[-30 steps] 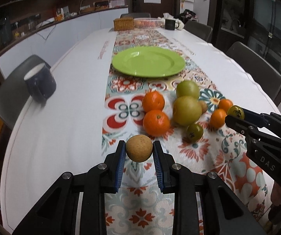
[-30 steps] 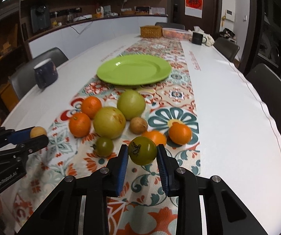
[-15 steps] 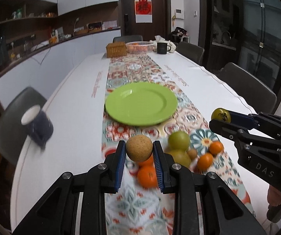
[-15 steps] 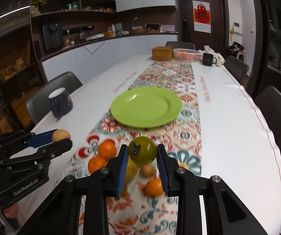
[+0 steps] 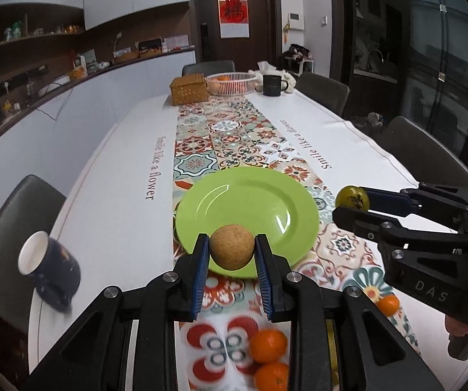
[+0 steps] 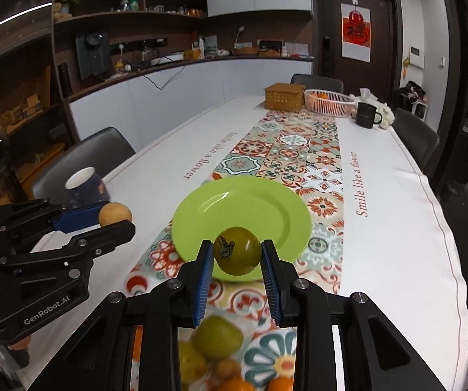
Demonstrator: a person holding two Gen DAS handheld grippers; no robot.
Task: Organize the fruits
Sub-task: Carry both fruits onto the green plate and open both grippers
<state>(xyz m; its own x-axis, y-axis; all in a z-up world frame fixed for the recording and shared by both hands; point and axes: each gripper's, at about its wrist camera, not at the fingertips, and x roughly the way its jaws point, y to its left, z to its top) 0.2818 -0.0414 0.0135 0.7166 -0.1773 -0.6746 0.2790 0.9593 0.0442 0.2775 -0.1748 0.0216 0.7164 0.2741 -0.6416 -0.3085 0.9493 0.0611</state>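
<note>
Left wrist view: left gripper (image 5: 232, 254) pinches a brown round fruit (image 5: 231, 251), held above the near rim of the green plate (image 5: 247, 202). Oranges (image 5: 268, 345) lie on the table runner (image 5: 234, 137) below.

Right wrist view: right gripper (image 6: 237, 257) pinches a green tomato (image 6: 237, 254) over the plate's near edge; a dark mug (image 6: 85, 187) stands to the left.

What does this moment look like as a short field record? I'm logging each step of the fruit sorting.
left gripper: shut on brown round fruit, held in the air
right gripper: shut on green tomato, held in the air
green plate: empty, on the patterned runner, just ahead of both grippers
fruit left on runner: oranges and green fruits near the table's front end
blue mug: on the white cloth, left of the plate
far end: wicker box, white basket, black mug
</note>
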